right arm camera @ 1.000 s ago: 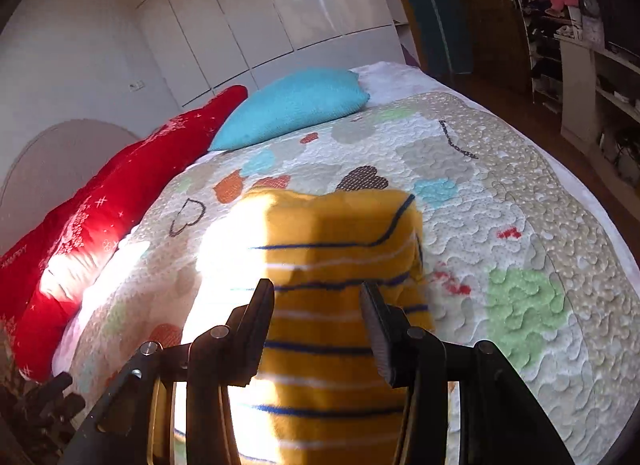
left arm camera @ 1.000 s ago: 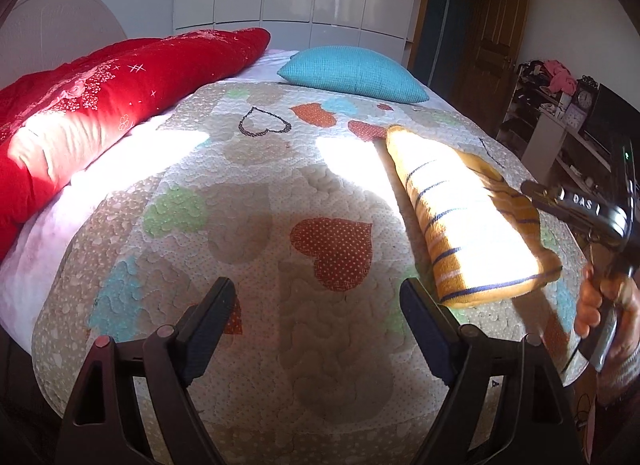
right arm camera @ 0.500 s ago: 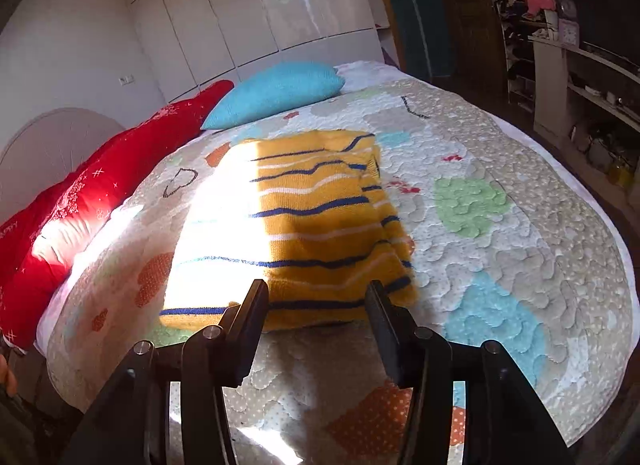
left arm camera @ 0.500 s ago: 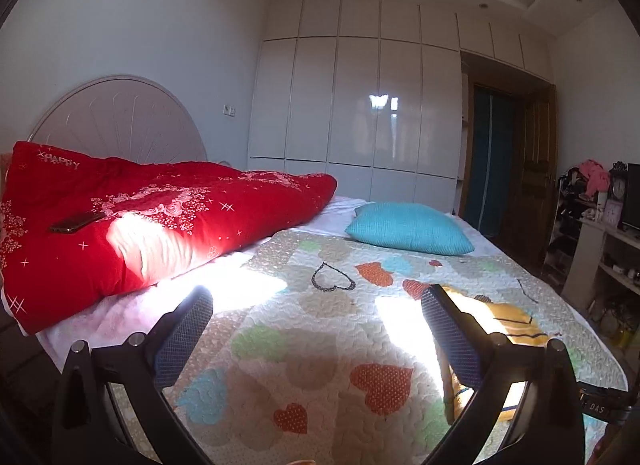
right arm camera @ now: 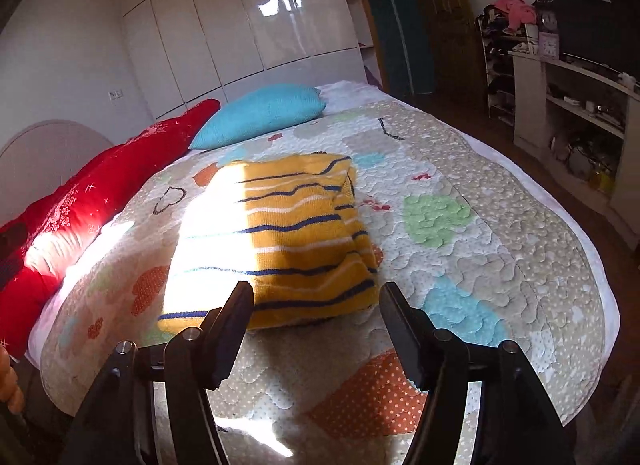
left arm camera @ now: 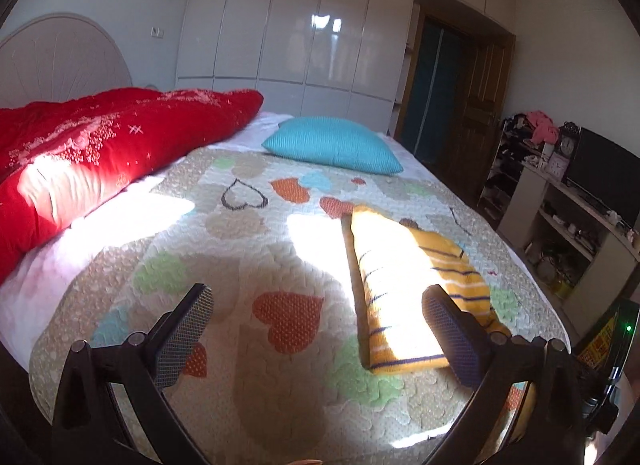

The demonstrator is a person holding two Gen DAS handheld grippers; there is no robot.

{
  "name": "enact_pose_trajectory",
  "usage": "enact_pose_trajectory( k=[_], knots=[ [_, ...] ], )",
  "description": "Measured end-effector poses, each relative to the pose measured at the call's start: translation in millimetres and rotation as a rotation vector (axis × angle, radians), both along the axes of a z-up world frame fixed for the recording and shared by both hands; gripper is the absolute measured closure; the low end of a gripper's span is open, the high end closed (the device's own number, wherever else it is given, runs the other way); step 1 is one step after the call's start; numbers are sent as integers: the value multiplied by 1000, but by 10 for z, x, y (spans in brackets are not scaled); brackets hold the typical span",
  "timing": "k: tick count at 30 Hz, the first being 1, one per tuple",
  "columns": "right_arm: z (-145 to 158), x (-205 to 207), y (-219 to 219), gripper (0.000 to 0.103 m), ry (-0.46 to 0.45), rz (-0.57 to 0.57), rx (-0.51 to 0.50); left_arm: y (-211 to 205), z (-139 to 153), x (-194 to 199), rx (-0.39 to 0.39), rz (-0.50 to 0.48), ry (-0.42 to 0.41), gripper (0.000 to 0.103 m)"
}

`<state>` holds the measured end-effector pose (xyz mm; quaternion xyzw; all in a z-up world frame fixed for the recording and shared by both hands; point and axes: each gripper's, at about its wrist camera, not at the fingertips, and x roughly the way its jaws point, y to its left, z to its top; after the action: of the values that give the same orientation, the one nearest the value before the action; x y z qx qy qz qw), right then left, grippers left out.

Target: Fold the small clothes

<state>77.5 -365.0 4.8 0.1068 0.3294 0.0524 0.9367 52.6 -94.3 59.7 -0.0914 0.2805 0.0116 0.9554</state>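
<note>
A folded yellow sweater (left arm camera: 408,285) with navy and white stripes lies flat on the heart-patterned quilt (left arm camera: 248,249), toward the bed's right side. In the right wrist view the sweater (right arm camera: 288,233) lies just beyond my right gripper (right arm camera: 316,297), which is open, empty and held above the quilt (right arm camera: 480,225). My left gripper (left arm camera: 320,305) is open wide and empty, held above the quilt to the left of the sweater. Half of the sweater is in bright sunlight.
A red duvet (left arm camera: 92,161) lies along the bed's left side and a turquoise pillow (left arm camera: 332,145) at its head. White wardrobes (left arm camera: 304,37) stand behind. A shelf unit (left arm camera: 576,221) with a TV and clutter stands to the right of the bed.
The right gripper has let go of the sweater, opened wider and drawn back from it. The left gripper tilted up toward the room, then back down toward the quilt.
</note>
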Motion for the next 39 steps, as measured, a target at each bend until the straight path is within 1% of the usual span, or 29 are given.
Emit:
enact_pose_trajectory(
  k=[2, 5, 10, 14, 18, 24, 39],
  knots=[
    [-37, -9, -9, 32, 8, -4, 1, -44, -162, 58, 14, 12, 86, 0],
    [-85, -15, -32, 32, 25, -24, -3, -75, -333, 98, 37, 31, 165, 0],
    [-153, -7, -25, 31, 45, -32, -10, -174, -525, 114, 137, 53, 209, 0],
    [-203, 50, 54, 31, 69, -22, -27, -212, -678, 172, 139, 26, 276, 0],
    [-222, 55, 155, 30, 73, 2, -39, -248, -751, 169, 164, 14, 302, 0],
    [-259, 67, 276, 30, 85, 34, -71, -247, -833, 179, 145, -3, 343, 0],
    [-325, 97, 241, 29, 111, 28, -77, -288, -963, 231, 121, -38, 402, 0]
  ],
)
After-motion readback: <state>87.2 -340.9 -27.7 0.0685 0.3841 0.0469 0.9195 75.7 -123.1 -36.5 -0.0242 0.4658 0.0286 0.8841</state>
